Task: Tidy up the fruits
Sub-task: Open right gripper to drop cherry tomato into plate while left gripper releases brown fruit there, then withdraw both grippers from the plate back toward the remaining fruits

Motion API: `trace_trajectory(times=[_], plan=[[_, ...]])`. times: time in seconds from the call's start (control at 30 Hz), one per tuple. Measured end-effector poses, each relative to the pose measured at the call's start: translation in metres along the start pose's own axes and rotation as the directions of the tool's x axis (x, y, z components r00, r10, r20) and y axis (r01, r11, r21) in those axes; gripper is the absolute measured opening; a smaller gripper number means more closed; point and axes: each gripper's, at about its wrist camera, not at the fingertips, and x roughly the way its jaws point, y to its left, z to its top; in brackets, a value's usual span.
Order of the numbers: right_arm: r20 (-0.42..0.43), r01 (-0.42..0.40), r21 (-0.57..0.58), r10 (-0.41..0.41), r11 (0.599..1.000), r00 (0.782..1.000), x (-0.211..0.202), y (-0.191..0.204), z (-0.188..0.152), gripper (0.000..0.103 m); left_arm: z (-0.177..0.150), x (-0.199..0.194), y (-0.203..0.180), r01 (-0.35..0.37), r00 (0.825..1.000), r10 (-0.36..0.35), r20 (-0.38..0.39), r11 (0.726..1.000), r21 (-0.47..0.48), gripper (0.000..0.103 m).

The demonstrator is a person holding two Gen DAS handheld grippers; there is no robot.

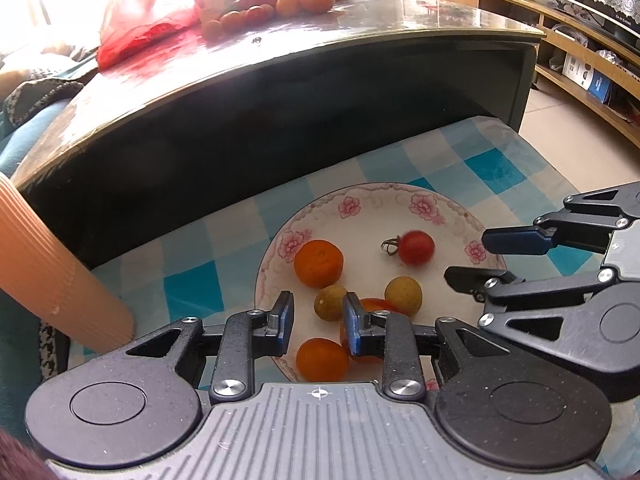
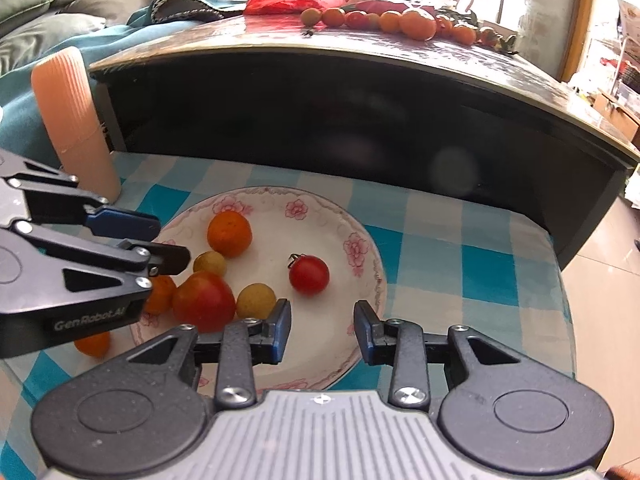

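— What can't you make out?
— My left gripper [image 1: 316, 326] covers most of the big tomato [image 1: 370, 305]. In the right view it hides part of an orange [image 2: 160, 294].
— And up on the table [image 1: 360, 44]?
— The fruit row [image 1: 280, 8] is blurred, and glare washes out the red bag [image 1: 136, 28].

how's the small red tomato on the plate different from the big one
The small tomato is deep, even red; the big tomato is red-orange with a paler patch. The small tomato shows a dark green stem, while no stem shows on the big tomato. The small tomato lies alone toward the plate's right side; the big tomato sits bunched among the other fruit on the left. Both are round and lie on the flowered plate.
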Motion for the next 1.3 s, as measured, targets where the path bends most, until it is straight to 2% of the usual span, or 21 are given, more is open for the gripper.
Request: trace_trajectory(times=[0.8,1.3], plan=[[0.021,-0.04,-0.004,0.04,0.999,0.999,-0.046,0.02,-0.019,0.05,-0.019,-0.042,-0.005,0.014,0.999,-0.014,0.036,1.0,0.005,0.04],[-0.057,-0.131,-0.066,0.127,0.989,0.99,-0.057,0.063,-0.055,0.05,-0.056,-0.058,0.012,0.02,1.0,-0.02,-0.001,0.999,-0.038,0.04]])
